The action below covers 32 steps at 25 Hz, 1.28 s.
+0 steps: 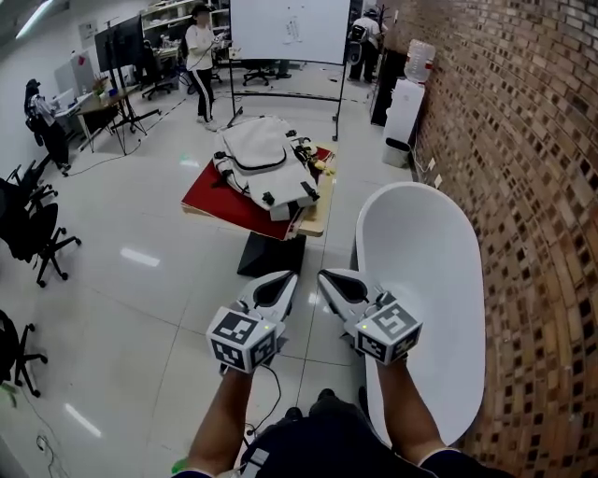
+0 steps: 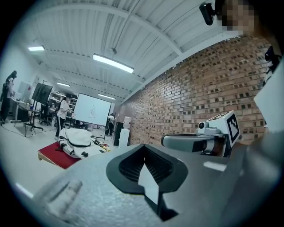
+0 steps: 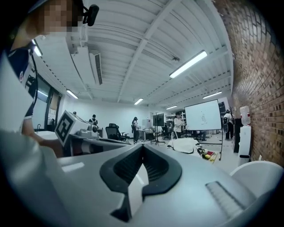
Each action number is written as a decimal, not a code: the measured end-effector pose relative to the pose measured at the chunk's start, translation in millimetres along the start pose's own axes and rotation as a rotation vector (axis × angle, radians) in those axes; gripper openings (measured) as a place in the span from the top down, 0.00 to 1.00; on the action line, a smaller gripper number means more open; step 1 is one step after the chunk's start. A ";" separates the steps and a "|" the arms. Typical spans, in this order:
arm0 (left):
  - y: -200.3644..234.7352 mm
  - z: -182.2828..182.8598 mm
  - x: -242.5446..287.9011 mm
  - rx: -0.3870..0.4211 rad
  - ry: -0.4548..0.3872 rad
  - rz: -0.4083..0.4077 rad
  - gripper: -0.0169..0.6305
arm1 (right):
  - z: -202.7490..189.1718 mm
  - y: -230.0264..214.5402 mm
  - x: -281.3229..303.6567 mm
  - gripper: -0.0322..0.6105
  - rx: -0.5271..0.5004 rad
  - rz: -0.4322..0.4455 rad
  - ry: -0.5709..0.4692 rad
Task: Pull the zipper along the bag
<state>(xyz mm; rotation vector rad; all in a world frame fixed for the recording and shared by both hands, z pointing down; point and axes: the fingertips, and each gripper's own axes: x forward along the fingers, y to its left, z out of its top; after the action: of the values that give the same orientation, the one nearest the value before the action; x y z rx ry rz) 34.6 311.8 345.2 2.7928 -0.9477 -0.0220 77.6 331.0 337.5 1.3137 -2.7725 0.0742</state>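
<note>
A white backpack [image 1: 264,163] with a dark zipper line [image 1: 254,168] lies on a red-covered table [image 1: 210,191] across the floor, well ahead of both grippers. It shows small in the left gripper view as the backpack [image 2: 76,138] and in the right gripper view as the backpack [image 3: 186,145]. My left gripper [image 1: 283,280] and right gripper [image 1: 331,279] are held side by side, level, low in the head view, far short of the bag. Each has its jaws together with nothing between them, as seen at the left gripper [image 2: 143,147] and the right gripper [image 3: 142,146].
A white oval tub-like object [image 1: 425,271] stands just right of my right gripper, along a brick wall [image 1: 533,187]. A whiteboard [image 1: 290,28] and a water dispenser [image 1: 405,107] stand behind the bag's table. A person [image 1: 201,61] stands at the back left; office chairs [image 1: 33,233] line the left.
</note>
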 end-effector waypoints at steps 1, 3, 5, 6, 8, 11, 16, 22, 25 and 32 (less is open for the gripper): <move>8.5 -1.1 4.3 -0.002 0.004 0.004 0.97 | -2.0 -3.5 8.3 0.94 0.003 0.007 0.004; 25.5 -2.6 15.6 -0.004 0.011 0.012 0.97 | -5.8 -13.7 25.3 0.94 0.010 0.020 0.011; 41.7 -3.7 29.7 -0.004 0.017 0.021 0.97 | -9.2 -28.4 43.0 0.94 0.014 0.033 0.011; 50.1 -4.6 37.2 -0.003 0.021 0.027 0.97 | -10.5 -36.7 52.3 0.94 0.016 0.041 0.008; 68.2 -6.5 53.3 0.000 0.028 0.042 0.97 | -12.3 -54.1 71.6 0.94 0.022 0.060 0.003; 98.2 -7.6 80.2 0.004 0.033 0.071 0.97 | -14.0 -85.1 101.6 0.94 0.038 0.091 -0.005; 146.1 -5.4 125.9 -0.016 0.031 0.123 0.97 | -13.6 -143.7 146.1 0.94 0.060 0.127 -0.008; 200.0 -11.5 156.4 -0.026 0.074 0.210 0.97 | -8.2 -191.4 200.9 0.94 0.080 0.163 0.007; 224.9 -16.3 173.0 -0.030 0.099 0.235 0.97 | -13.8 -210.1 223.0 0.94 0.076 0.178 0.022; 300.6 -26.1 199.9 -0.036 0.110 0.243 0.97 | -25.8 -234.9 296.2 0.94 0.027 0.192 0.073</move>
<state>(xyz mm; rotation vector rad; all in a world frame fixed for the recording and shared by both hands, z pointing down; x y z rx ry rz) 14.7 -37.9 436.1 2.5973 -1.2364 0.1455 73.7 -44.0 391.7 1.0237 -2.8355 0.1672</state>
